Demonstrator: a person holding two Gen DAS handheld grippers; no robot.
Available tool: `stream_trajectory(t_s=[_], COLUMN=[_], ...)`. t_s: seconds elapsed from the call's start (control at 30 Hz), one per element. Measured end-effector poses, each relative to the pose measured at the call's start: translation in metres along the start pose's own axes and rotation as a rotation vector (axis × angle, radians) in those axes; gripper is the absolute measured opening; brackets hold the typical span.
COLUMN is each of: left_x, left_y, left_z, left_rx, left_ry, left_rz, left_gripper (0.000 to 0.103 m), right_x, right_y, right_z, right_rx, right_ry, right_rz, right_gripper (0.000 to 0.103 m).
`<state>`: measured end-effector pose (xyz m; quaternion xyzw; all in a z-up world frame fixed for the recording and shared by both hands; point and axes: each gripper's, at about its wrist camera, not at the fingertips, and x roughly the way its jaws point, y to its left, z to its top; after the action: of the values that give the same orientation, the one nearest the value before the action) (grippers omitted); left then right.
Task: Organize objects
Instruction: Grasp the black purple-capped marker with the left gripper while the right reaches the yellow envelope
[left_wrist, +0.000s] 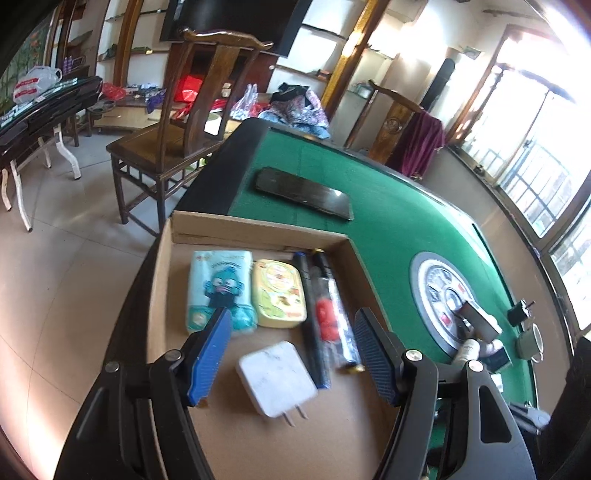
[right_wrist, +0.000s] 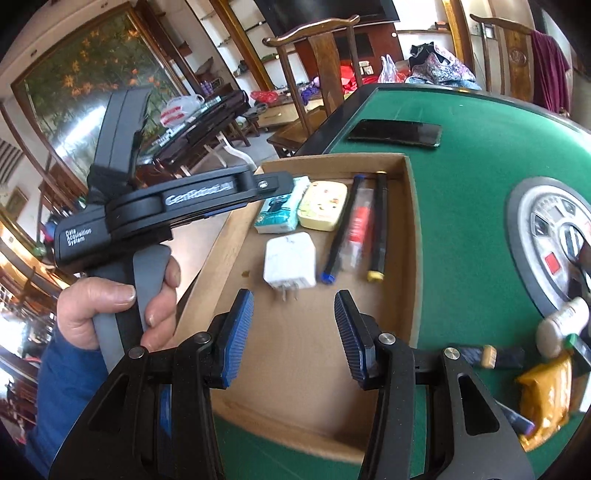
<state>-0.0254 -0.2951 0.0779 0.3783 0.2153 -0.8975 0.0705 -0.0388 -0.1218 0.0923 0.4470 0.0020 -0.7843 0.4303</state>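
Charger (right_wrist: 290, 259) flat in box (right_wrist: 404, 229), prongs toward camera. Pens (right_wrist: 378, 225) lie lengthwise, parallel. Left gripper (left_wrist: 291, 350) and right gripper (right_wrist: 294, 332): jaws apart, nothing held.

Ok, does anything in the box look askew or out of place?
Mostly tidy. The white charger lies alone, slightly turned, in front of the tissue pack and yellow tin. The black phone sits outside the box on the felt.
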Motion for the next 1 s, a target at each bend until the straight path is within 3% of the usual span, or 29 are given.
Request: stream_trajectory(t_s=[0.13,0.37,0.63,0.77,1.0], left_x=[-0.013,-0.014,0.032,0.053,0.088], left_y=[-0.028,-0.098,-0.162,-0.170,-0.180], left_z=[-0.021,-0.072,-0.100,-0.094,-0.094], left_rx=[0.038,0.181,0.378,0.359,0.335], left_ry=[-0.006,0.054,0.210,0.205,0.302], left_rz=[-0.049,-0.165,-0.137,-0.092,-0.046], left_gripper=[0.069,0.069,0.069,0.069,0.069], right_x=[-0.035,-0.084,-0.111,-0.118,-0.122], right_y=[-0.035,-0.114,-0.171,-0.185,-0.196], right_z=[-0.017,-0.053,-0.093,-0.104,-0.109], right_rx=[0.027,0.143,0.260,0.292,0.321], right_ry=[-0.037,-0.086,-0.141,-0.180,-0.217], right_rz=[-0.015,-0.062,-0.030,-0.006,0.011], right_gripper=[0.046,0.046,0.046,0.046,0.046])
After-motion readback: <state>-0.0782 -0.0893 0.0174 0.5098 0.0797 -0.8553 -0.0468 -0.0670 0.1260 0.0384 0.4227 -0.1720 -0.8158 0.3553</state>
